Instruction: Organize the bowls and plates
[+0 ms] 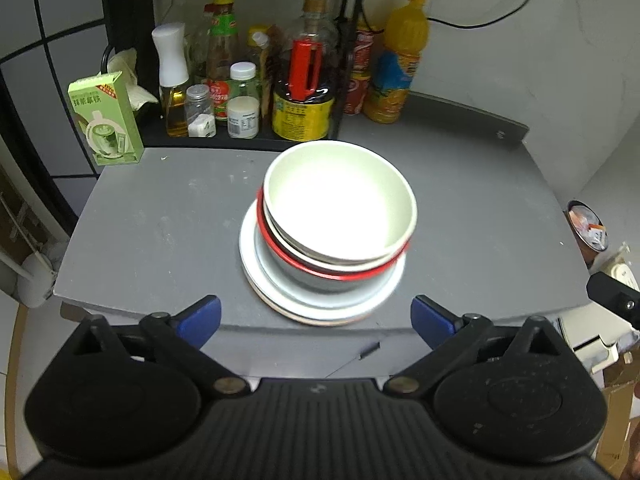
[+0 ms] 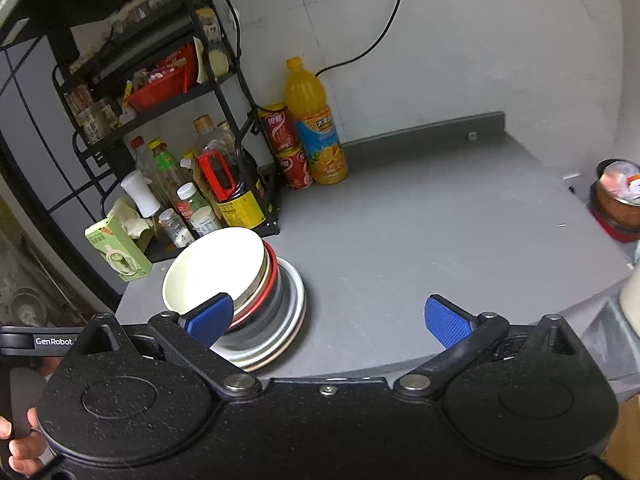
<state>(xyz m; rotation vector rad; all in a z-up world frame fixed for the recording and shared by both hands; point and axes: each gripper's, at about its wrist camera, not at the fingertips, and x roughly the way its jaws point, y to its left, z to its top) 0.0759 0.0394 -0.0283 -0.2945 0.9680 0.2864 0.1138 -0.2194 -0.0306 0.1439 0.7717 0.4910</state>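
Top bowl (image 1: 340, 200): cream-white, upright, empty, nested in the red-rimmed bowl.
Red-rimmed bowl (image 1: 320, 270): upright on the plates.
Plates (image 1: 320, 304): white, stacked flat on the grey countertop (image 1: 160, 232).

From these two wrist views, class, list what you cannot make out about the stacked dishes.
- Plates, left wrist view: the count; blurred rims merge and bowls cover them.
- Top bowl, both views: its inside is washed out by glare.
- Red-rimmed bowl, right wrist view: mostly hidden by the top bowl and a tongs pad.
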